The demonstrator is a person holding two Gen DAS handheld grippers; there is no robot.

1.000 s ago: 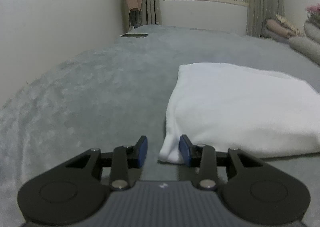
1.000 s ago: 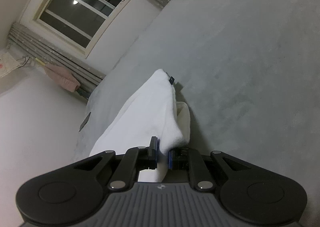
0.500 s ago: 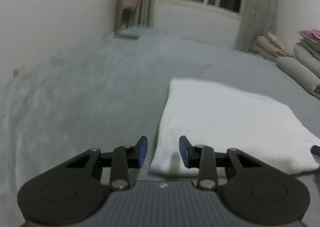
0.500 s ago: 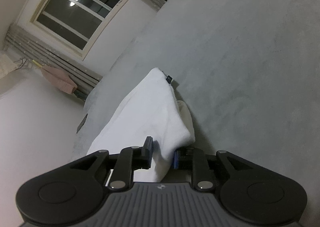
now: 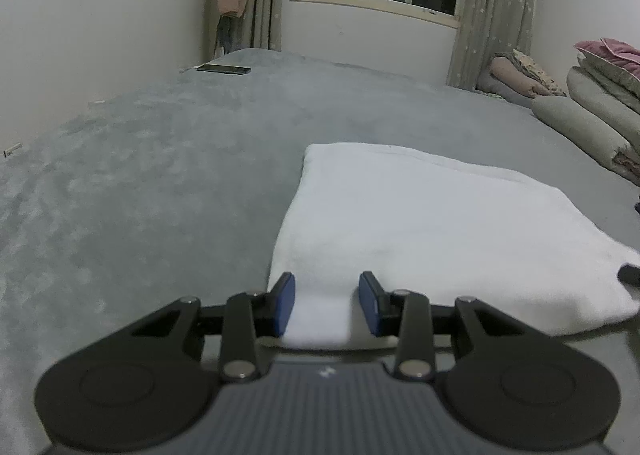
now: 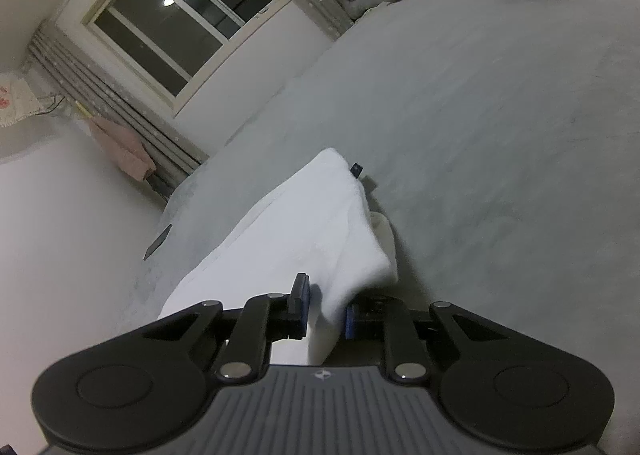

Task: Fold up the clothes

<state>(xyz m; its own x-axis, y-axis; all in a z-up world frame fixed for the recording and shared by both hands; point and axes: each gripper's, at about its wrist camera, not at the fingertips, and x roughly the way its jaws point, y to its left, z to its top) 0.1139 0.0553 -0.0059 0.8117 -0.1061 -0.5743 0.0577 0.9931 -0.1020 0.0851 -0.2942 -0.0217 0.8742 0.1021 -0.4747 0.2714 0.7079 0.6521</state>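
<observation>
A white folded garment (image 5: 420, 231), thick and fleecy-looking, lies flat on the grey bed (image 5: 160, 175), with its near edge at both claws. The left claw (image 5: 326, 305) stands parted around the near left corner; cloth sits between the blue pads, but a gap shows beside the right pad, so it is released rather than pinching. The right claw (image 6: 326, 309) has the near right corner between its pads; its jaws have just been shifting, opening and then closing a little, and the fabric fills the narrow gap and drapes over it, so I judge it clenched on the cloth.

The garment looks soft, light and floppy: it will sag and unfold if lifted by 1 corner only. Best hold is at the 2 near corners, pinching all layers together, then lifting evenly. The plush bed cover may drag on it.
</observation>
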